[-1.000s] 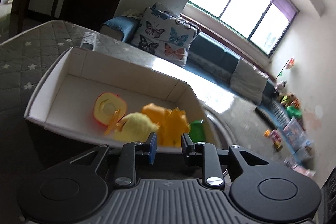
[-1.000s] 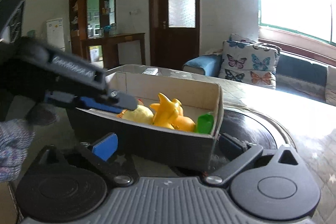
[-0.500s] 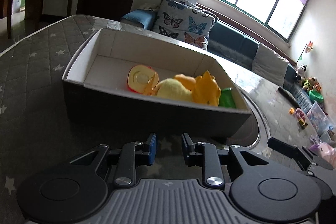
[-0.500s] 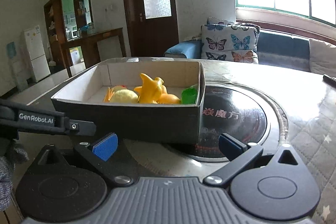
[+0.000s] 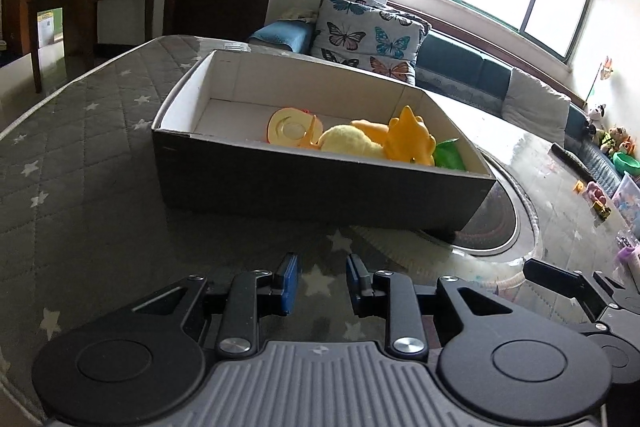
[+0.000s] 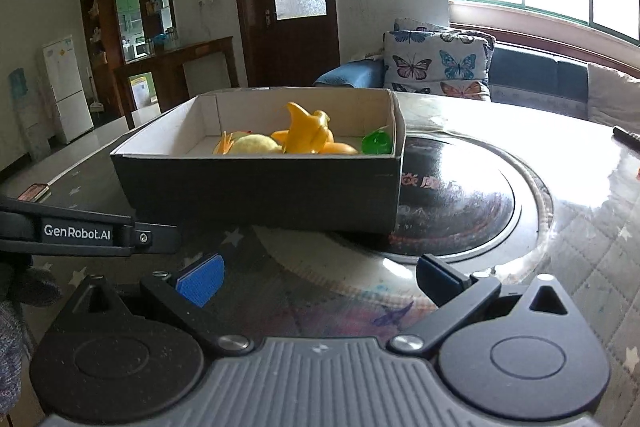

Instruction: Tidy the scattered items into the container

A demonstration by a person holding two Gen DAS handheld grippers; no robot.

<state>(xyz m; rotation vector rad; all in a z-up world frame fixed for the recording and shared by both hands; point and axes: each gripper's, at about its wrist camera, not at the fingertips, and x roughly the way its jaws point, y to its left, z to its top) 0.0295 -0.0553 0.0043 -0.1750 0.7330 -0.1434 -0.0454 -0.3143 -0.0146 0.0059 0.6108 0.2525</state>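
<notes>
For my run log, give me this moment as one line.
left gripper: empty, narrow gap | right gripper: open, empty | box: holds yellow toy, orange toy, green toy

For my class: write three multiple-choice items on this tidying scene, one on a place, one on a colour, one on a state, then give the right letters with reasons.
1. Where is the green toy?
A. on the quilted table
B. inside the box, at its right end
C. on the sofa

2. What colour is the inside of the box?
A. white
B. red
C. blue

3. How is the right tool?
A. shut on a toy
B. open and empty
C. shut and empty

Answers: 1 B, it sits against the right wall; 2 A, the inner walls are white; 3 B, its fingers stand wide apart with nothing between.
</notes>
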